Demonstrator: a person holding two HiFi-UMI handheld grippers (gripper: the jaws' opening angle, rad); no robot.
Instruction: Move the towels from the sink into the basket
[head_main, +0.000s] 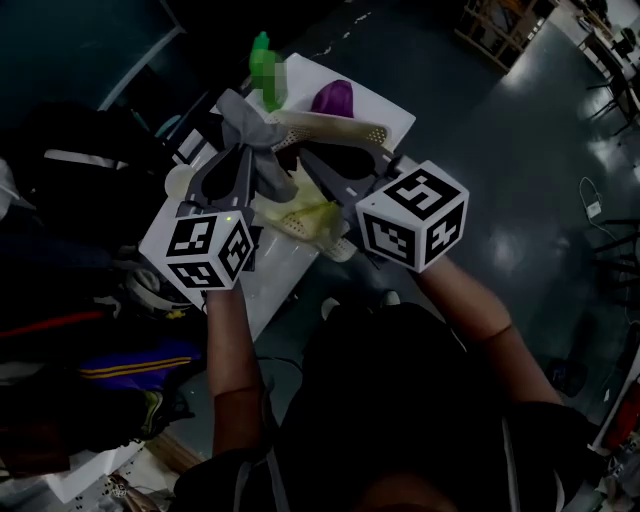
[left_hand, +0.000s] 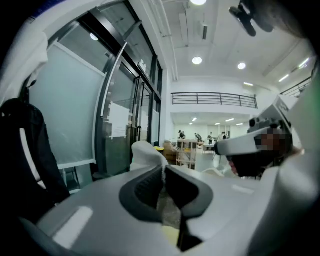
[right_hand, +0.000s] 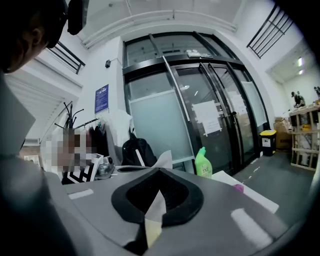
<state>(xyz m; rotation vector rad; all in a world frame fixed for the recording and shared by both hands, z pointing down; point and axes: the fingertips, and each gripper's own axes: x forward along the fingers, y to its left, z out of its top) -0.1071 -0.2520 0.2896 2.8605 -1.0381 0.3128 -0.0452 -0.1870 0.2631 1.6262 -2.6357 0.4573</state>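
Note:
In the head view both grippers are held up side by side over a white table (head_main: 392, 112). My left gripper (head_main: 243, 152) is shut on a grey towel (head_main: 252, 128) that bunches up above its fingers. My right gripper (head_main: 306, 162) is shut on a pale yellow towel (head_main: 300, 216) that hangs below the two grippers. A cream perforated basket (head_main: 345, 128) lies just beyond the fingertips. In the left gripper view the left gripper (left_hand: 164, 172) pinches cloth, with a pale fold (left_hand: 145, 152) rising past it. In the right gripper view the right gripper (right_hand: 159, 174) clamps a pale towel strip (right_hand: 154, 206). No sink is visible.
A green bottle (head_main: 262, 58) (right_hand: 203, 163) and a purple object (head_main: 335, 97) stand at the table's far end. Dark bags and clothes (head_main: 70, 200) are piled to the left. Glass doors (right_hand: 200, 110) stand ahead. Grey floor (head_main: 520, 150) lies to the right.

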